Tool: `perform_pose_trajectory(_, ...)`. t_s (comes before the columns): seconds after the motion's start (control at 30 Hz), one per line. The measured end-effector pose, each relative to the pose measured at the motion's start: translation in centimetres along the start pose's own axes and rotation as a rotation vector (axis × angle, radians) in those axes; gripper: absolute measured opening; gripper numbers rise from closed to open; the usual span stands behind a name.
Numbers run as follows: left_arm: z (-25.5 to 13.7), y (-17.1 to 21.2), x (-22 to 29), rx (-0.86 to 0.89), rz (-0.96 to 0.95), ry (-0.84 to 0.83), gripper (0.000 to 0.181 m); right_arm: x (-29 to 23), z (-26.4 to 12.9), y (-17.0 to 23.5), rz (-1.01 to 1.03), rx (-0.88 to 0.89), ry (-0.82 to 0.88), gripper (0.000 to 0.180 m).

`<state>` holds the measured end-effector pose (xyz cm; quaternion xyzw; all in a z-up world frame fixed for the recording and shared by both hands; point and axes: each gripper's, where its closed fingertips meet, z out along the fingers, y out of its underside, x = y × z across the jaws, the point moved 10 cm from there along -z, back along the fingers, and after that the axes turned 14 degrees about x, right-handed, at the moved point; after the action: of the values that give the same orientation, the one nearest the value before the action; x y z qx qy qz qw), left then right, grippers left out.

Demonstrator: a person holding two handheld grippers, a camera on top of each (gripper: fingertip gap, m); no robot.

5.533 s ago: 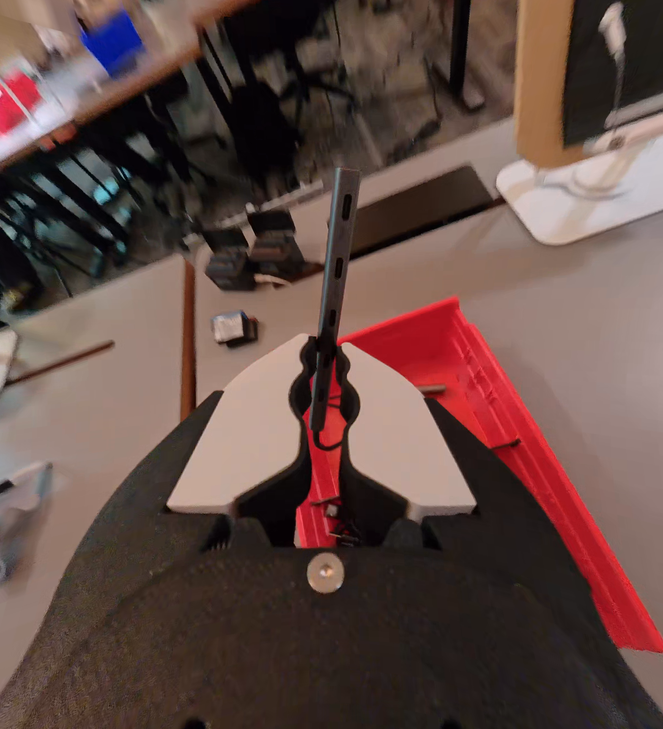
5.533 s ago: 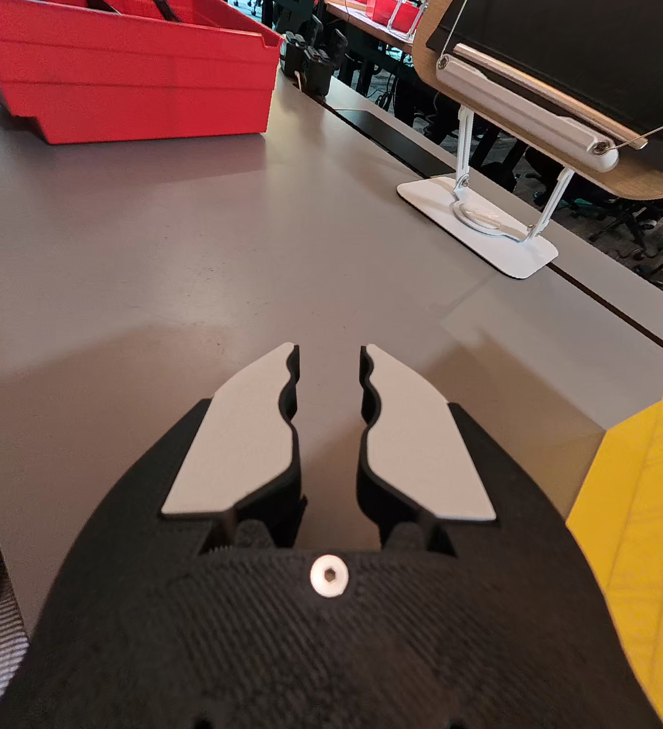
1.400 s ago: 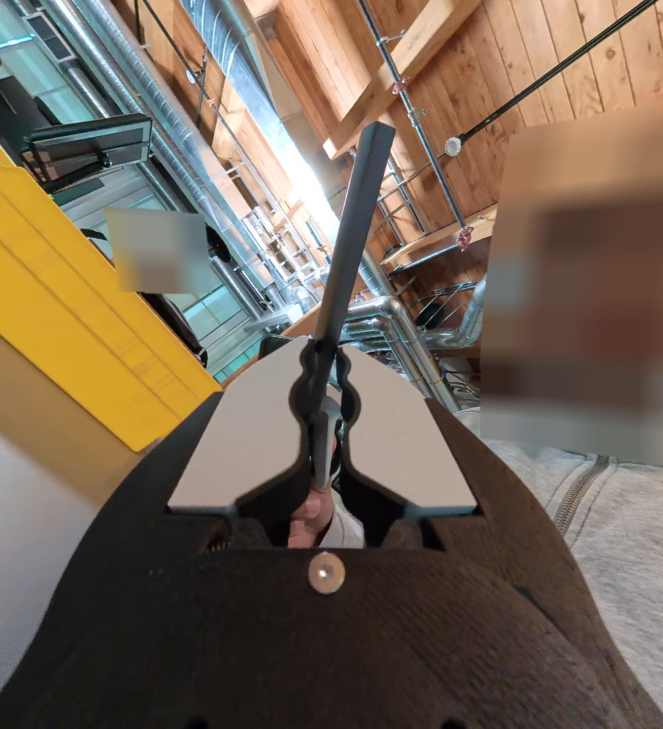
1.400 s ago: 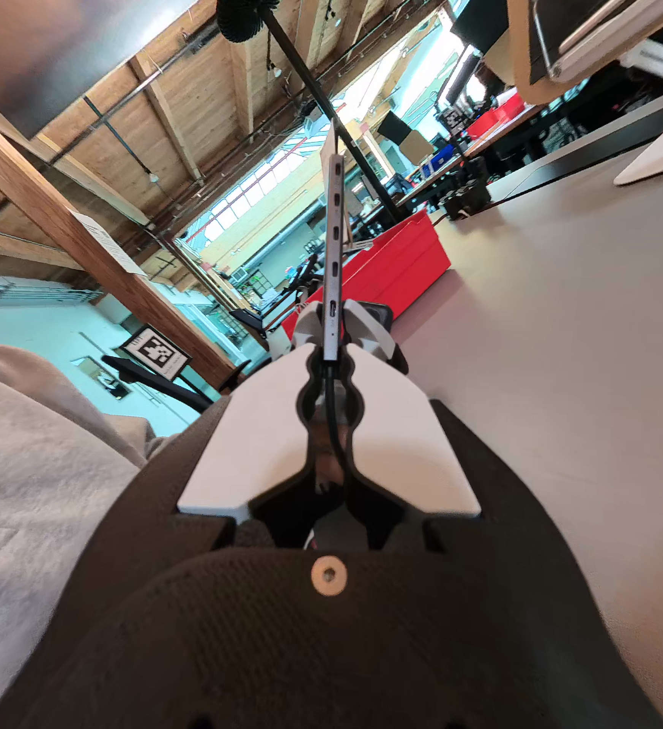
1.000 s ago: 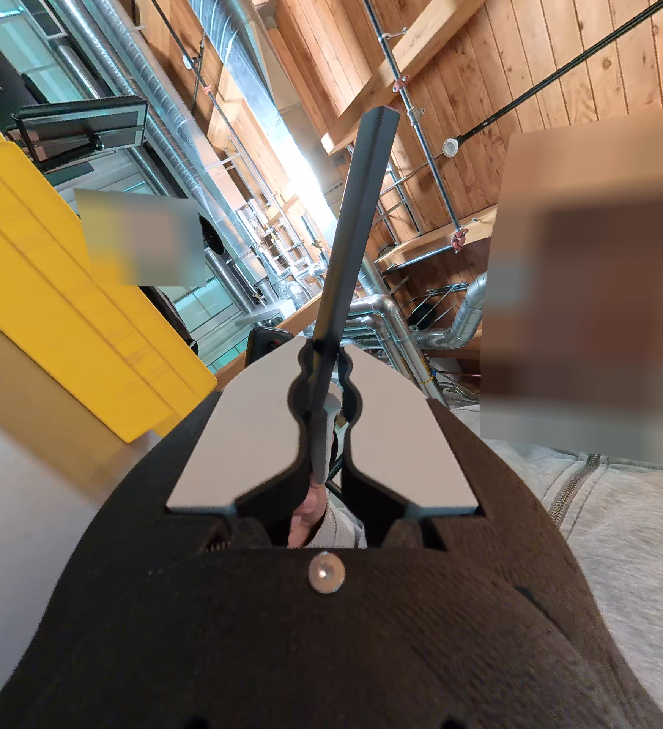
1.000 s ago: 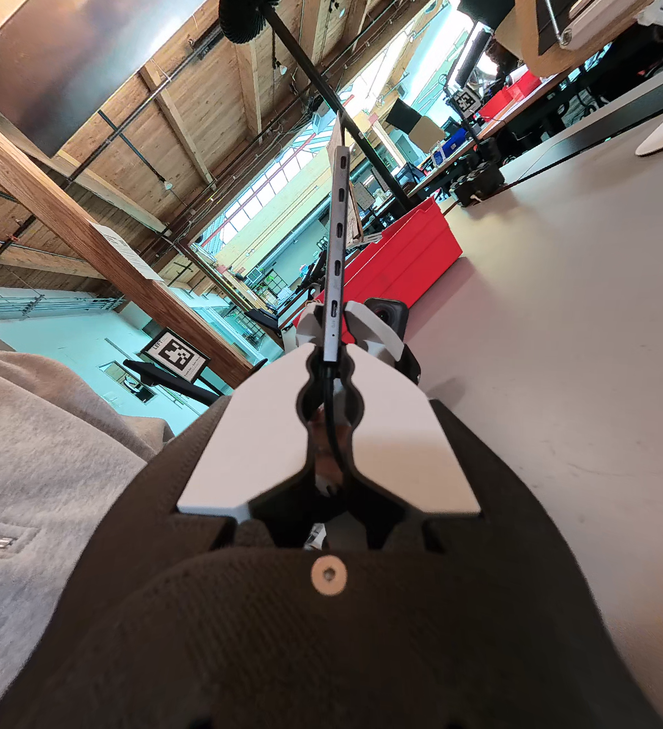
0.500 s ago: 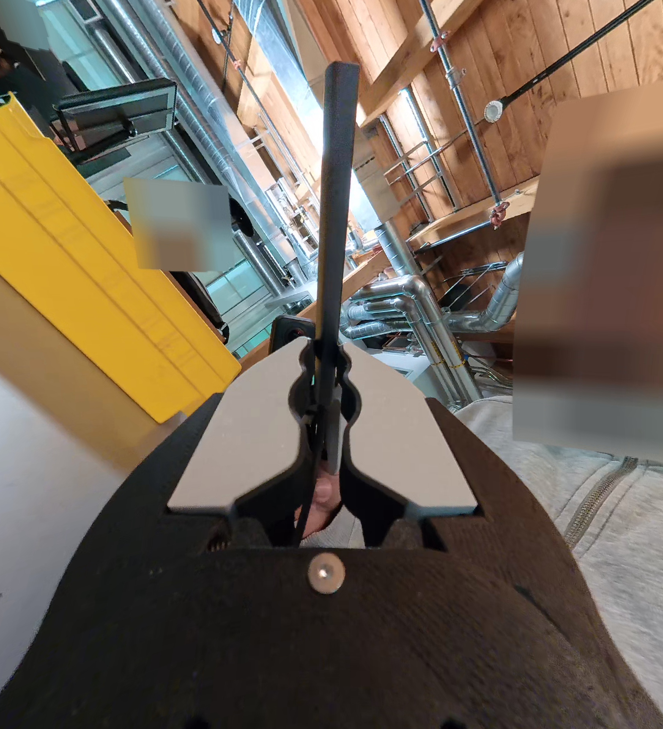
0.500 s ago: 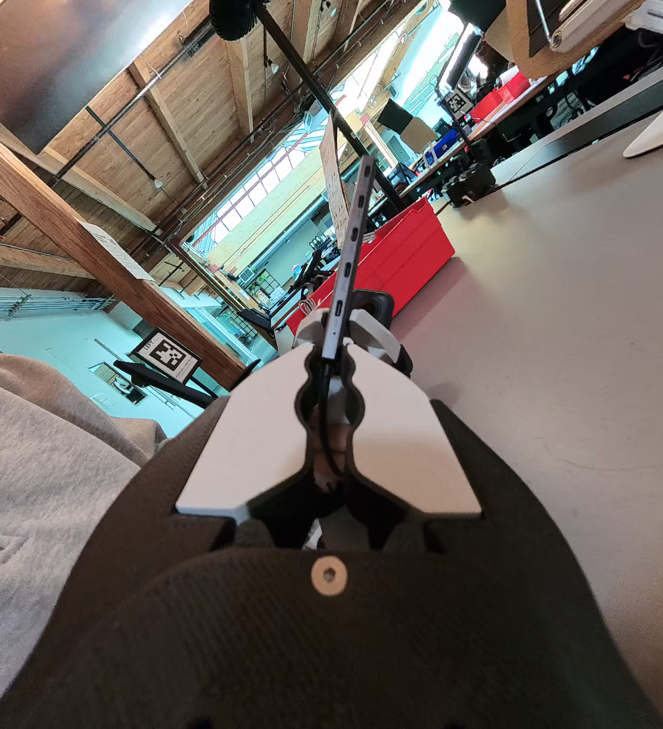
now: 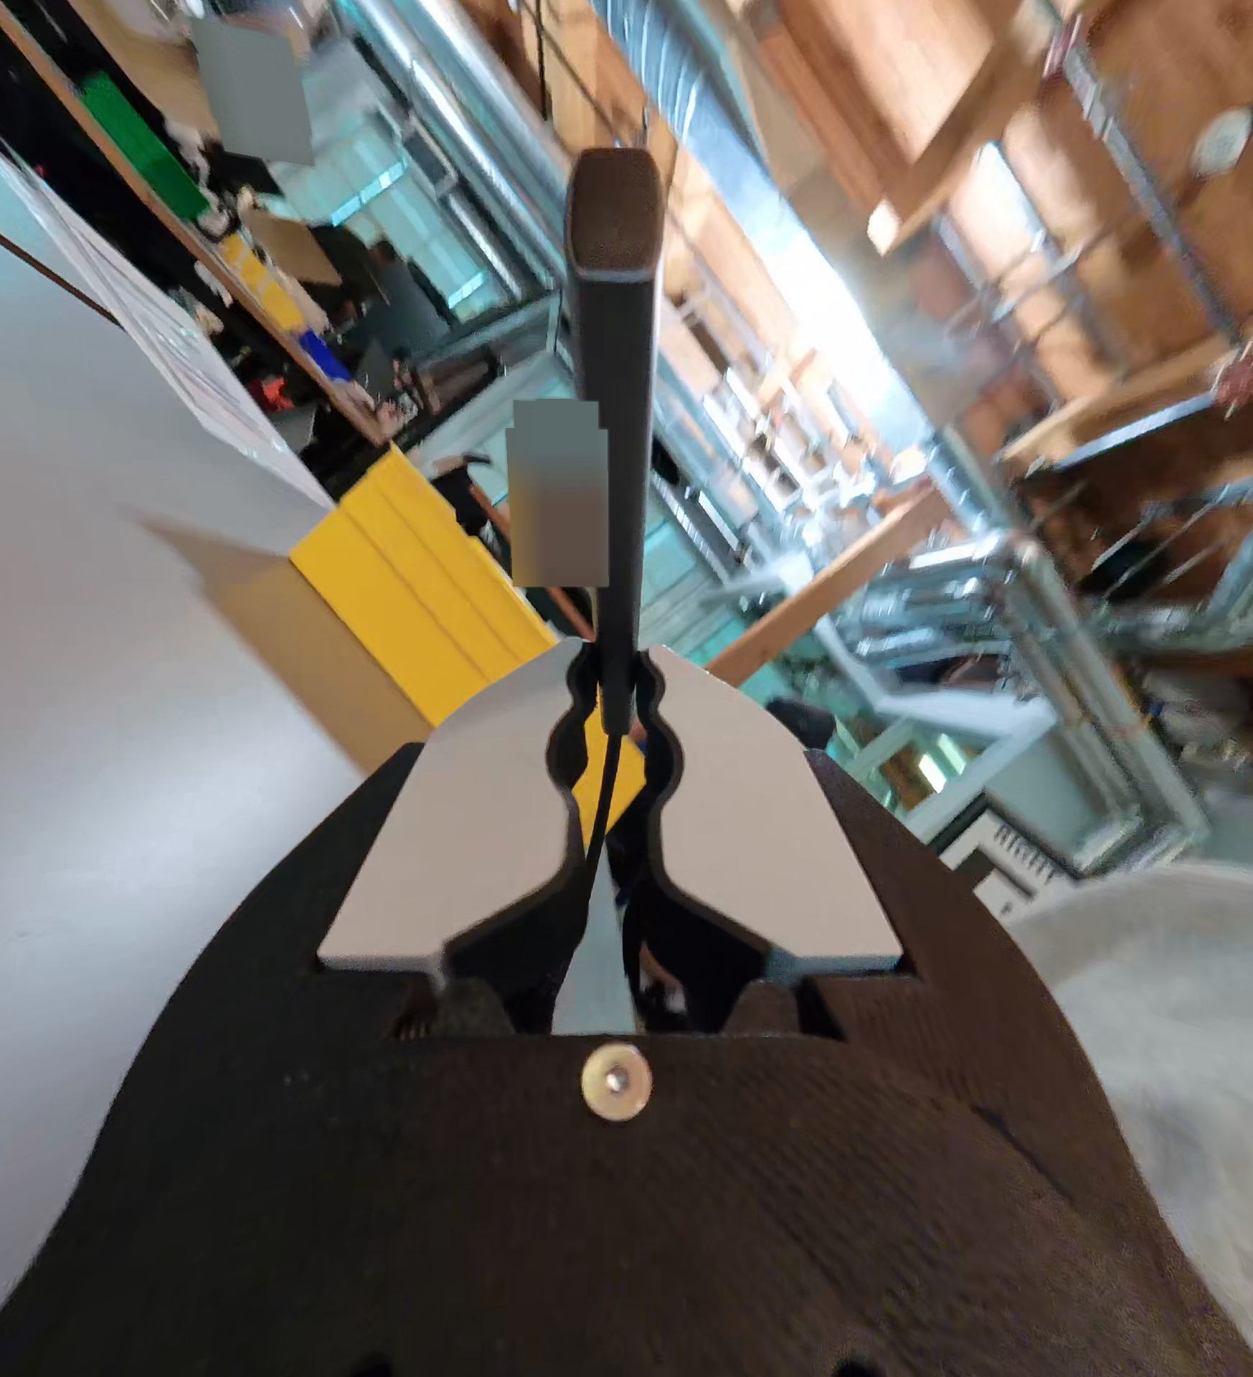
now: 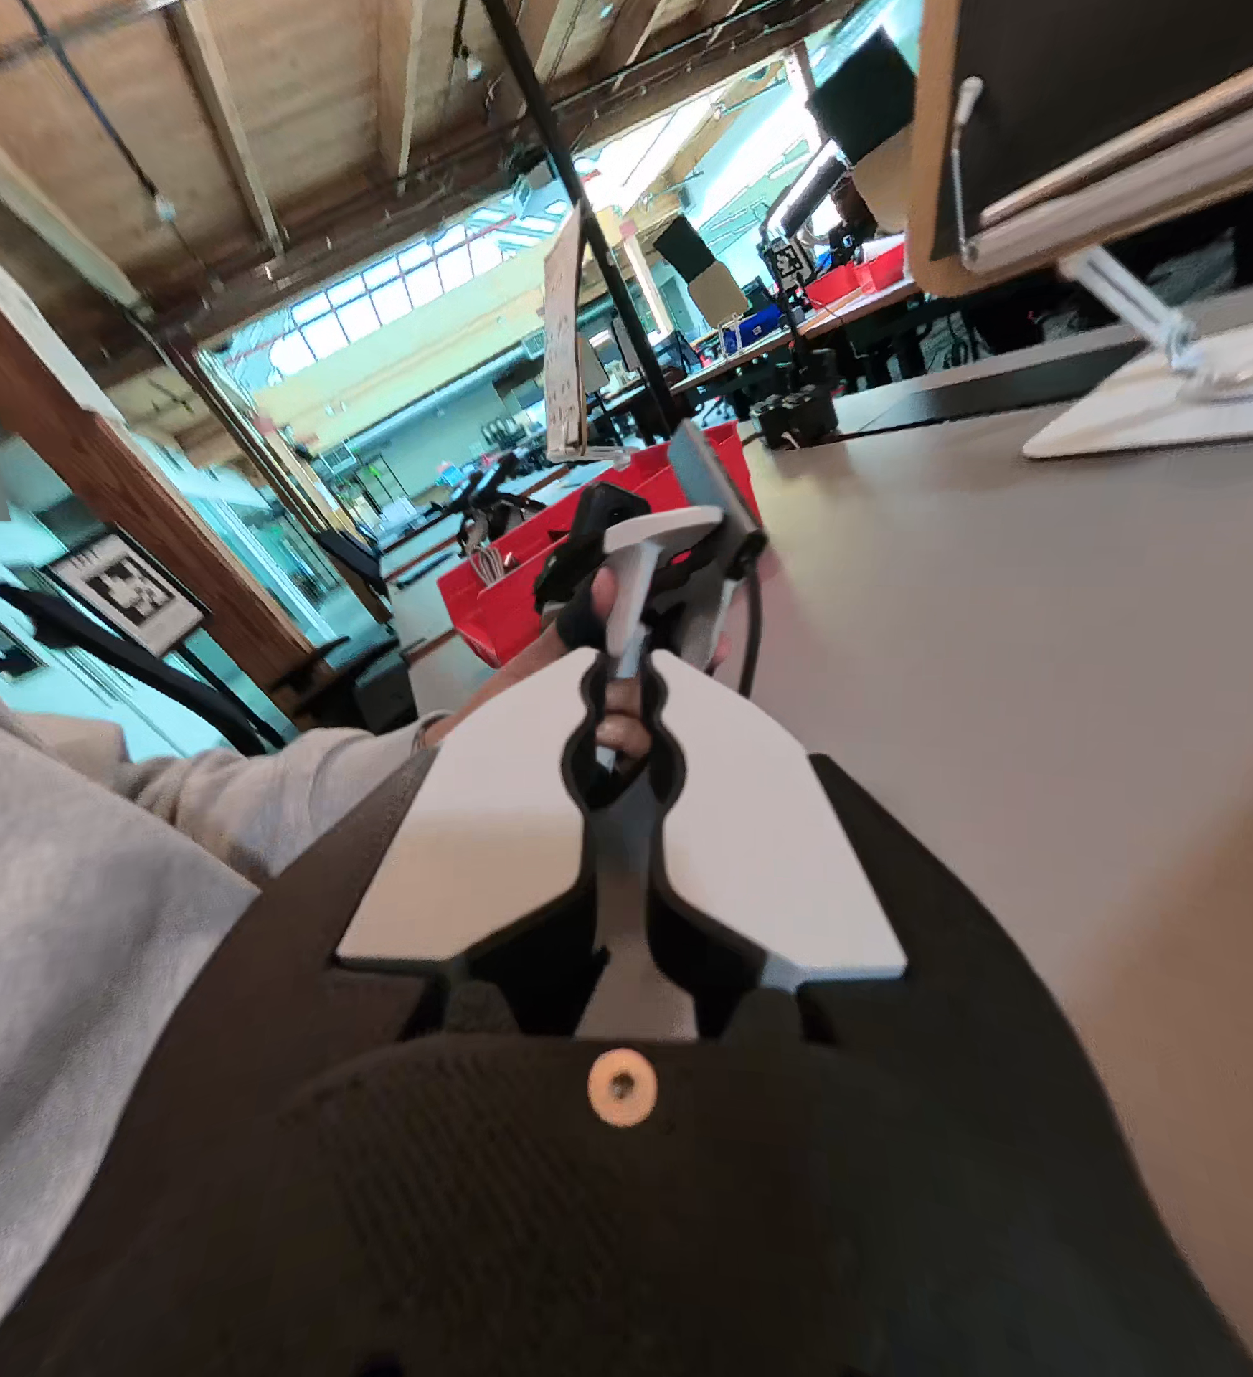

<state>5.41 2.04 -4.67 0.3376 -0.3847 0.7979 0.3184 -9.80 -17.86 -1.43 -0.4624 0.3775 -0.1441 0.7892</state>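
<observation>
My left gripper (image 9: 614, 663) is shut on the lower end of a slim dark grey hub (image 9: 612, 372), which stands up from the fingertips. Its black cable (image 9: 603, 797) trails back between the fingers. In the right wrist view the left gripper (image 10: 727, 540) is held out ahead in a hand above the table, with the hub (image 10: 701, 469) tilted and the cable (image 10: 755, 618) hanging. My right gripper (image 10: 625, 663) has its jaws almost together. A pale strip shows in the gap; I cannot tell whether it is pinched.
A yellow bin (image 9: 414, 566) stands on the grey table (image 9: 87, 670) left of the hub. A red bin (image 10: 496, 603) sits behind the left gripper. A white monitor stand base (image 10: 1167, 417) is at the far right. A grey sleeve (image 10: 161, 820) fills the left. About 11 cm separates my left fingertips from my right.
Half a second ago both grippers pinched the hub. Now it is out of the right gripper's jaws, and the left gripper has carried it away towards the red bin. Both views have swung.
</observation>
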Motion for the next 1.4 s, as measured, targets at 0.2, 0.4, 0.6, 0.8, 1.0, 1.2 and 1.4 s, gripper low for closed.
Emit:
perform_pose_trajectory(0.2, 0.4, -3.1, -2.0, 0.114, -0.101, 0.012, 0.011, -5.5, 5.6, -3.0, 0.159, 0.32, -0.136, 0.0)
perform_pose_trajectory(0.4, 0.3, -2.8, -1.9, 0.019, -0.061, 0.022, 0.01, -11.2, 18.0, -0.6, -0.071, -0.114, -0.354, 0.012)
perform_pose_trajectory(0.6, 0.5, -2.9, -2.6, -0.057, -0.063, 0.015, 0.011, -13.5, 29.6, 3.9, -0.216, -0.393, -0.505, 0.019)
perform_pose_trajectory(0.8, 0.3, -3.5, -3.9, -0.024, -0.166, -0.008, 0.01, -13.3, 39.7, 8.7, -0.392, -0.711, -0.502, 0.025)
perform_pose_trajectory(1.0, 0.2, -4.7, -5.0, -0.006, -0.17, -0.03, 0.01, -11.8, 44.8, 15.6, -0.618, -1.128, -0.419, 0.026)
perform_pose_trajectory(1.2, 0.3, -4.6, -5.4, -0.012, -0.19, -0.05, 0.011, -9.6, 46.2, 19.4, -0.811, -1.407, -0.321, 0.033)
perform_pose_trajectory(1.4, 0.5, -4.3, -5.4, -0.036, -0.193, -0.053, 0.01, -10.7, 46.5, 15.1, -0.651, -1.159, -0.4, 0.014)
